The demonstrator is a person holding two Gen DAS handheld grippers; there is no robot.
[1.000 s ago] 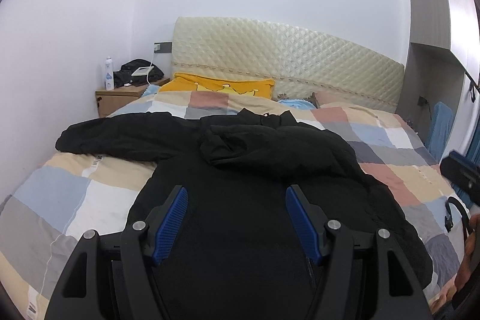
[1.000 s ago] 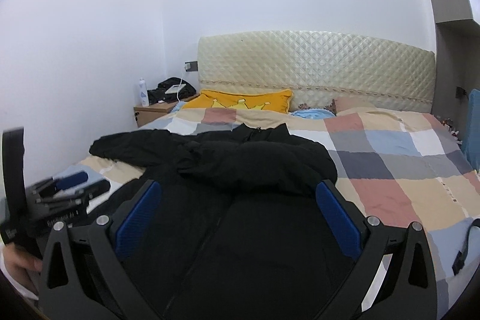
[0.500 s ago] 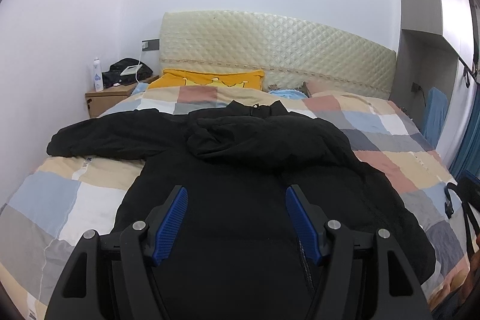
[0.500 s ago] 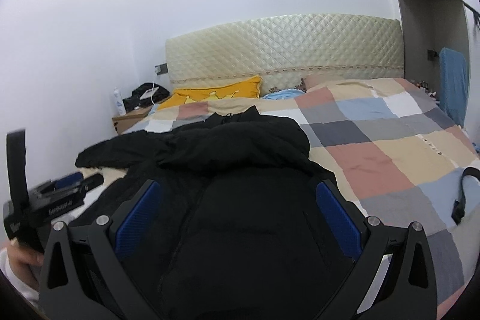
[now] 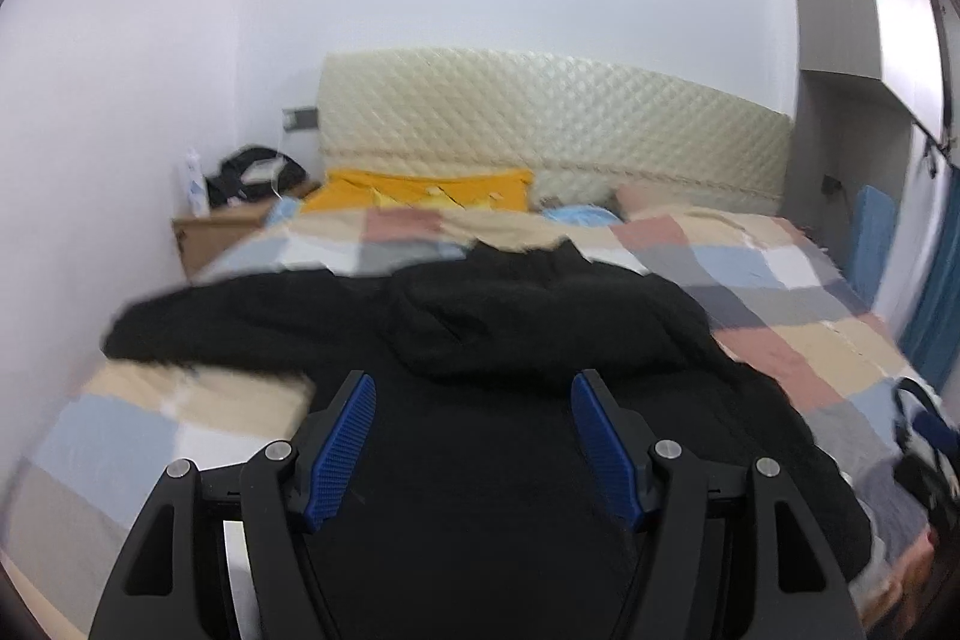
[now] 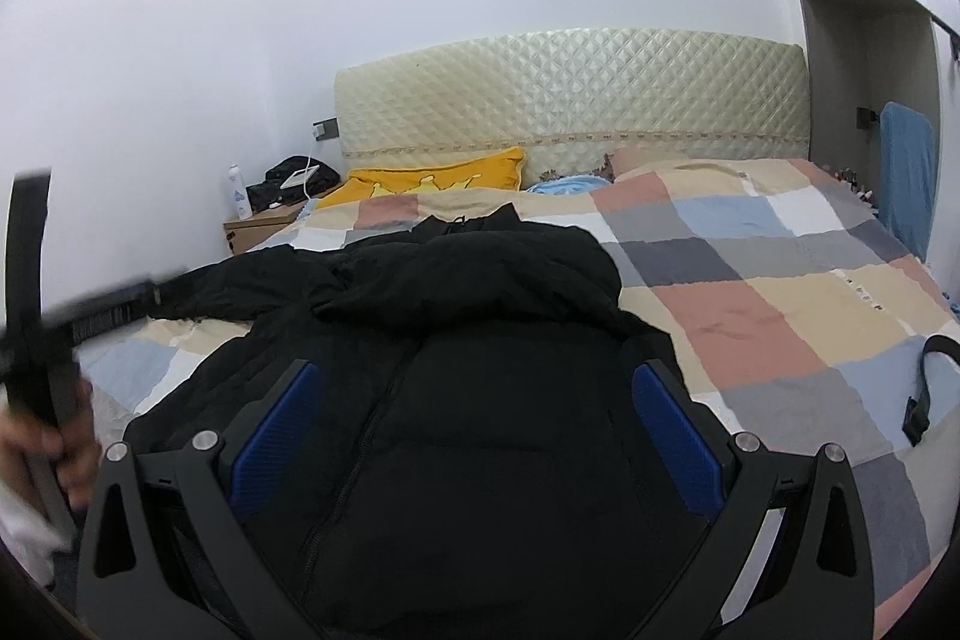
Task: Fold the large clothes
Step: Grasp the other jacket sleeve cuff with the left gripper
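Widely, both claws gape above black jacket [image 6: 480, 340]; checked quilt [image 6: 780, 292] bare rightward.

- Bare checked quilt [image 6: 780, 316] is lying open right of the black jacket [image 6: 480, 400].
- A black strap [image 6: 927, 382] is crowding the quilt's right edge.
- The nightstand [image 6: 258, 226] is blocking the far left corner.

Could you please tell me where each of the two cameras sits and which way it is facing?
Left wrist: on the left gripper, jaws open, looking along the bed at the black jacket and headboard.
Right wrist: on the right gripper, jaws open, same direction; the person's left hand shows at the left edge.
Shared: jacket, headboard, yellow pillow.
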